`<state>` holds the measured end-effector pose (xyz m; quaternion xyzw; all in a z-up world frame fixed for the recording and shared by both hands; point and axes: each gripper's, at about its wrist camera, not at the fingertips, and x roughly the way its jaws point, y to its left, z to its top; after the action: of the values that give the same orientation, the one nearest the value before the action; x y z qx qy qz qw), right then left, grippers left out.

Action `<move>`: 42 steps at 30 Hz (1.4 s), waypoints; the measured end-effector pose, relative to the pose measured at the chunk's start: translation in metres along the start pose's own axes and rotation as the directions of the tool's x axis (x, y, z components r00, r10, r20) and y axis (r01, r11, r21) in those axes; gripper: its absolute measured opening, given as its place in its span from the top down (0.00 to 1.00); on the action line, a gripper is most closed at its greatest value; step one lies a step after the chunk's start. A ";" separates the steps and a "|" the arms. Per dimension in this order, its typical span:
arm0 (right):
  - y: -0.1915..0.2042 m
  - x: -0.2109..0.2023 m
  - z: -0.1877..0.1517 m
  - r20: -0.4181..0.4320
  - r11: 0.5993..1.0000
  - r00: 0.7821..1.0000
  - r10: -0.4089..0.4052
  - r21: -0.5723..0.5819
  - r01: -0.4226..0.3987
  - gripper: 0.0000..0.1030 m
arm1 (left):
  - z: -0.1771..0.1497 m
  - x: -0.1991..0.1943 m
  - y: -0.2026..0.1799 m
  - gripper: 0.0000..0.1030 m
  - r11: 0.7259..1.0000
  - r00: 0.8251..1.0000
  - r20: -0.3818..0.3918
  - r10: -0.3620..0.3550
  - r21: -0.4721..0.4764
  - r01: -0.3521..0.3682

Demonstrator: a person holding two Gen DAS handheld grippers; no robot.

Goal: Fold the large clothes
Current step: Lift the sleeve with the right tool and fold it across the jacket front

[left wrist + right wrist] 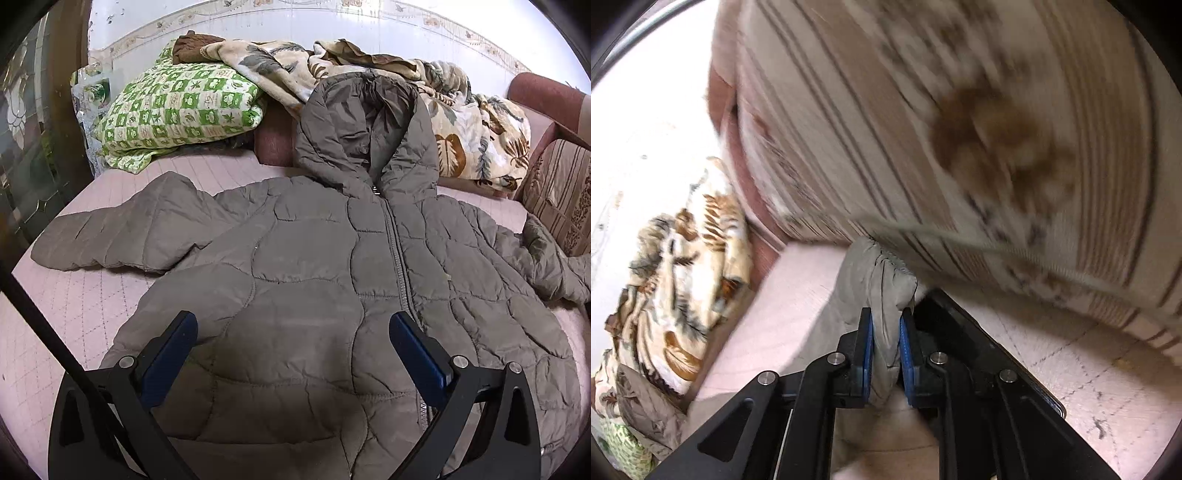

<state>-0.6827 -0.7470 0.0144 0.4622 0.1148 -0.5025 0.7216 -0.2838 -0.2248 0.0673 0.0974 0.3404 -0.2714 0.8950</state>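
The left wrist view takes in the whole grey quilted jacket [314, 266], spread front-up on a pink quilted bed [74, 306] with its zipper closed and its hood [365, 125] propped against the bedding behind. 1 sleeve [122, 229] lies out flat to the left; the other sleeve trails off to the right, toward a striped cushion [561, 195]. The left tool [293, 332] hovers over the lower front panel, its 2 blue-padded fingers [417, 350] spread wide apart with nothing between them.

Only the right wrist view shows the grip: the right tool [886, 332] is clamped on the gathered cuff [882, 273] of the right sleeve, fabric bunched between its pads. That picture is blurred, and the striped cushion fills most of it, just beside the cuff.

Bare pink mattress lies open to the left of the jacket, below the flat sleeve. The back edge is crowded by a green checked quilt [177, 107] and a leaf-print blanket [476, 129], both soft and heaped. The jacket is puffy, stitched in wavy panels.
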 end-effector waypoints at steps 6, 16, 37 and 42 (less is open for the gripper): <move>0.043 -0.046 0.009 0.072 0.989 0.988 0.139 -0.062 -0.135 0.87 | 0.004 -0.013 0.000 0.00 1.000 0.999 0.033 -0.017 -0.007 0.017; 0.130 -0.124 -0.003 0.125 0.922 0.920 0.370 -0.171 -0.348 0.87 | 0.008 -0.027 0.012 0.00 0.999 0.998 0.064 -0.020 -0.043 0.023; 0.284 -0.185 -0.113 -0.129 0.672 0.747 0.652 -0.357 -0.649 0.87 | 0.006 -0.041 0.038 0.00 0.998 0.996 0.082 -0.019 -0.064 0.024; 0.322 -0.186 -0.164 -0.244 0.602 0.711 0.659 -0.395 -0.694 0.87 | 0.006 -0.043 0.048 0.00 0.996 0.997 0.080 -0.014 -0.084 0.021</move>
<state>-0.4533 -0.4822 0.2193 0.3047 0.0731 -0.1326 0.9404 -0.2808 -0.1687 0.0993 0.0457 0.3166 -0.2682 0.9087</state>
